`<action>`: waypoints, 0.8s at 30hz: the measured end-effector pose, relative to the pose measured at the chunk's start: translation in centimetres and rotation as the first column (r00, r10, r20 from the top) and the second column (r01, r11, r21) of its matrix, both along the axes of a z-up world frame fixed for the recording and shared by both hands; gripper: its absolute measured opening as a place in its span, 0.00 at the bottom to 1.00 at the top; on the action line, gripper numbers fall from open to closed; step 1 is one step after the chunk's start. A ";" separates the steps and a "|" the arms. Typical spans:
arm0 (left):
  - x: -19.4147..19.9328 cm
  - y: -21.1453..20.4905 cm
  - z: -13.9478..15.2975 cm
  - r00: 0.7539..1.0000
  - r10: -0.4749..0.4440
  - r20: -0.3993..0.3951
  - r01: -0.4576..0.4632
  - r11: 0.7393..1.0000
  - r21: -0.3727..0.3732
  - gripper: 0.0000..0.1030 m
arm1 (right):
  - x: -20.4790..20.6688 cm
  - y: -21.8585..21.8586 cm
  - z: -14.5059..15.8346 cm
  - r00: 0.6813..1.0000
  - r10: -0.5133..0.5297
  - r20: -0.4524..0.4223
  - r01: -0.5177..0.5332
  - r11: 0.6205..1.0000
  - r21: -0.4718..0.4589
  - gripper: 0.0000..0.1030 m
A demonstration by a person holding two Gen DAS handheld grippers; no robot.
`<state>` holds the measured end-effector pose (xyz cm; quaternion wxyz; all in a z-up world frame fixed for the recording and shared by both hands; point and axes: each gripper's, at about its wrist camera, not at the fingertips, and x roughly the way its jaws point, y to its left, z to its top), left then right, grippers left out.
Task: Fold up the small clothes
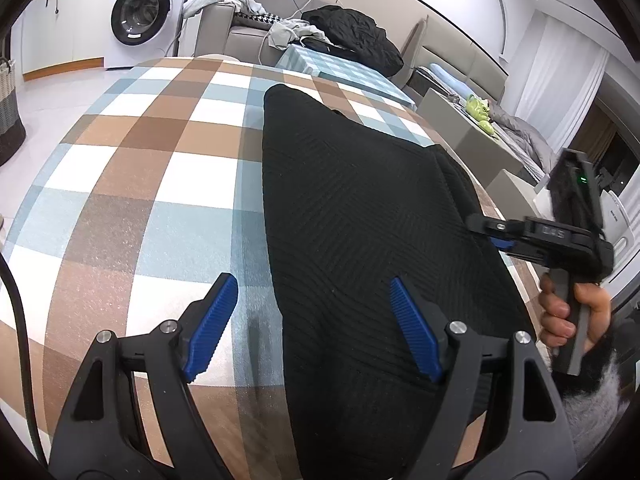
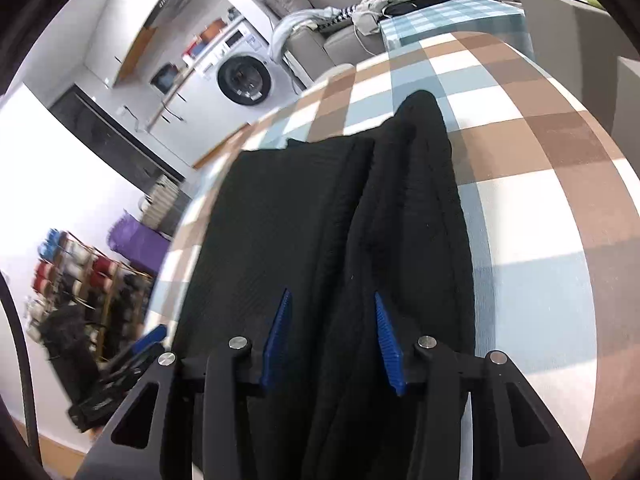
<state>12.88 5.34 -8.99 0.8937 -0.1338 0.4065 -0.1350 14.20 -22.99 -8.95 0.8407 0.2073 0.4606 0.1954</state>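
A black ribbed knit garment [image 1: 360, 216] lies on the checked tablecloth [image 1: 132, 168], long and partly folded, with a folded-over strip along its right side [image 2: 416, 208]. My left gripper [image 1: 312, 292] is open and empty, low over the garment's near left edge. My right gripper [image 2: 330, 300] is open above the fold line of the garment [image 2: 288, 220], nothing between its pads. It also shows in the left wrist view [image 1: 486, 229] at the garment's right edge, held by a hand.
A washing machine [image 1: 142, 12] stands beyond the table. A sofa with piled clothes [image 1: 348, 36] is behind it. A second checked table [image 1: 344, 68] adjoins the far side. A shoe rack [image 2: 80, 280] stands on the floor at left.
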 end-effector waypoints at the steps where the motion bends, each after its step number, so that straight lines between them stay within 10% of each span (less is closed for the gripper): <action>1: 0.0 0.0 0.0 1.000 -0.001 -0.001 0.001 1.000 0.000 0.74 | 0.4 0.2 -0.2 1.000 0.002 -0.004 -0.002 1.000 0.003 0.41; 6: 0.1 0.0 -0.3 1.000 -0.002 -0.007 0.002 1.000 -0.002 0.74 | 2.6 1.4 -0.3 1.000 0.011 0.006 -0.011 1.000 -0.015 0.39; 9: 0.0 0.0 0.0 1.000 -0.003 0.001 0.003 1.000 -0.014 0.74 | 3.2 2.5 0.0 0.999 0.031 0.019 -0.030 0.998 -0.062 0.10; 15: -0.1 0.1 1.0 1.000 -0.003 0.028 0.005 0.998 -0.057 0.74 | 1.4 2.8 5.7 0.980 0.056 0.188 -0.034 0.992 -0.120 0.08; 24: -0.1 -0.9 -0.7 1.000 -0.023 -0.014 0.023 1.000 -0.019 0.74 | 1.8 -1.7 0.3 0.998 -0.023 -0.054 0.022 0.999 -0.030 0.19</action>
